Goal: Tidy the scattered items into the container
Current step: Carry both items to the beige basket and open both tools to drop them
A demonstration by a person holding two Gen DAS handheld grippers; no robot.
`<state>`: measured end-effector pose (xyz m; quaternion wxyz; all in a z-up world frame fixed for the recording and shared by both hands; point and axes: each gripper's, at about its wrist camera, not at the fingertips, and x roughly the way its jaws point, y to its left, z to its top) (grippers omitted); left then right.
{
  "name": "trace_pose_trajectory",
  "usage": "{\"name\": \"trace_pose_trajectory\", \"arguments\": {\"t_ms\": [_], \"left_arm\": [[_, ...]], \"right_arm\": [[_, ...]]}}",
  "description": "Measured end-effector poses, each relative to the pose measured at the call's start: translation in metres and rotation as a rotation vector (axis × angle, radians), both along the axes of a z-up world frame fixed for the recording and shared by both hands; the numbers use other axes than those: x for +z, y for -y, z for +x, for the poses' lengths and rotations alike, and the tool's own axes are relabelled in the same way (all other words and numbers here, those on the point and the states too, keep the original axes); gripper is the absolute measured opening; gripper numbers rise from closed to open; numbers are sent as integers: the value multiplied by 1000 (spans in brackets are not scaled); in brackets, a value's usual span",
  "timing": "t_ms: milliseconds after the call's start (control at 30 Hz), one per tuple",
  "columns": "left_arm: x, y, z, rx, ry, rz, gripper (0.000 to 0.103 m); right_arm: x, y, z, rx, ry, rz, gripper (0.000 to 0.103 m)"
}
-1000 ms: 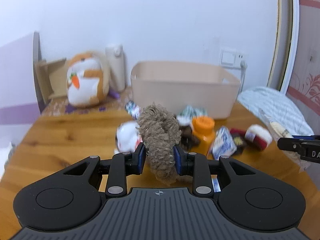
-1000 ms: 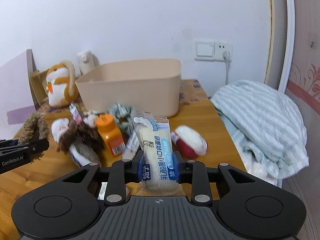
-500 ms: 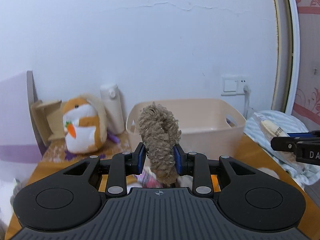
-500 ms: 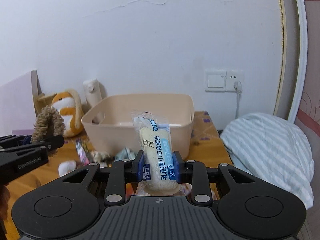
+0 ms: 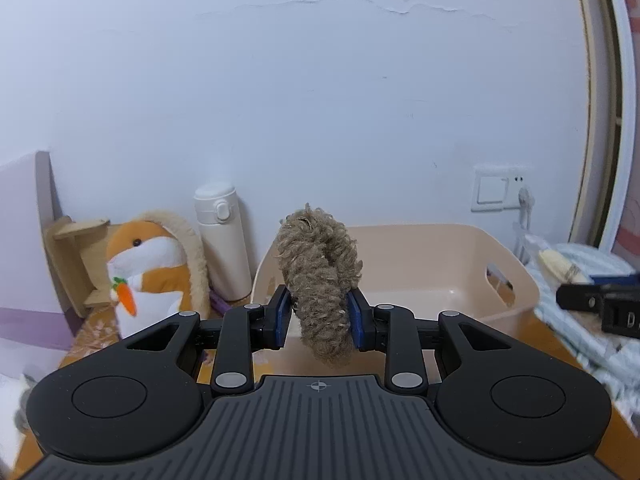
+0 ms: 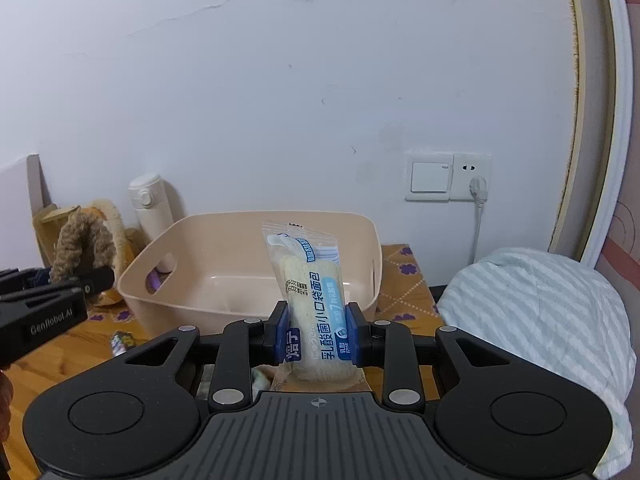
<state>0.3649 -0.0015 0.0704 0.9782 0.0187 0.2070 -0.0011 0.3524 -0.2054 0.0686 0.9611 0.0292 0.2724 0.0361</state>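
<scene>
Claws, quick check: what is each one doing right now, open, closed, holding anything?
Left claw: closed on the fuzzy brown plush ring.
Right claw: closed on the packaged bread.

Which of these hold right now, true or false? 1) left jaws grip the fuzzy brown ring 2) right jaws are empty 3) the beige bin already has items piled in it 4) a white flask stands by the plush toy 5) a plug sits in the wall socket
1) The left gripper clamps the fuzzy brown ring. True.
2) The right gripper is empty. False: its jaws are shut on a bread packet.
3) The beige bin holds a pile of items. False: the visible floor is bare.
4) A white flask stands beside the plush toy. True.
5) A plug sits in the wall socket. True.
</scene>
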Motion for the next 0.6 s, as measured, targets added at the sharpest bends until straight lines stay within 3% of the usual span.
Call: {"name": "trace_pose_trajectory", "arguments": {"t_ms": [267,600], "left_arm": [[-5,-9,43,63,-22,-65,30],[-26,14,100,89,-76,68,31]], "right_arm": [[-4,-4,43,14,1,-5,27],[-20,-5,103,6,-87,27,27]]}}
